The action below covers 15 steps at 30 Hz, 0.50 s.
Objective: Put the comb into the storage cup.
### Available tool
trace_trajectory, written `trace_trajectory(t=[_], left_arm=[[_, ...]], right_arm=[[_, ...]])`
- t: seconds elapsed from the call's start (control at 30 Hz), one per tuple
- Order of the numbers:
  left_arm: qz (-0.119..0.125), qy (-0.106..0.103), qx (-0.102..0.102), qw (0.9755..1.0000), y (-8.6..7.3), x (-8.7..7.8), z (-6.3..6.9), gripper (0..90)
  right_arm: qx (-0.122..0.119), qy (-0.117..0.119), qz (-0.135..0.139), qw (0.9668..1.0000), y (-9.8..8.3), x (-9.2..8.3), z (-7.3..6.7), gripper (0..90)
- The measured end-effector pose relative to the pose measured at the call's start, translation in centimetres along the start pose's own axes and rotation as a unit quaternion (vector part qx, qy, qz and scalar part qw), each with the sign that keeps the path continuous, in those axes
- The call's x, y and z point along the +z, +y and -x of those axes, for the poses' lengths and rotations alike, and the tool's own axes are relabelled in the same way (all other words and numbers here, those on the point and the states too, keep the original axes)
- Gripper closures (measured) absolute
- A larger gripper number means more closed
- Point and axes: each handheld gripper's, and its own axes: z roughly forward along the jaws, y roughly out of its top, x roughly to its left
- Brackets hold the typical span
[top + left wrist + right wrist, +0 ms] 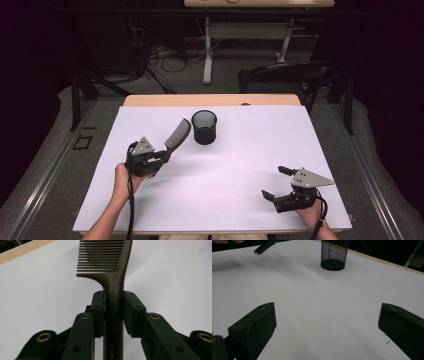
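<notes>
Just left of the mesh cup (pixel 204 127), my left hand-held gripper (pixel 162 156) is clamped on the comb (pixel 178 134); my right hand-held gripper (pixel 278 184), well off to its right, is wide open, holding nothing.

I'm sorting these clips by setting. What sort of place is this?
Probably a lab or workshop recording station: a table covered in plain white, loose cables on the floor behind it, and a person working a comb with handheld grippers.
</notes>
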Motion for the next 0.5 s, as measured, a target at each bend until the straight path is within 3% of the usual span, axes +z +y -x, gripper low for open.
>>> trace_trajectory(t=[0.5], left_arm=[[0.029,0.008,-0.006,0.9995,0.53,-0.13,0.17,72.1]], right_arm=[[0.001,0.004,0.001,1.0,0.05,-0.07,0.06,1.3]])
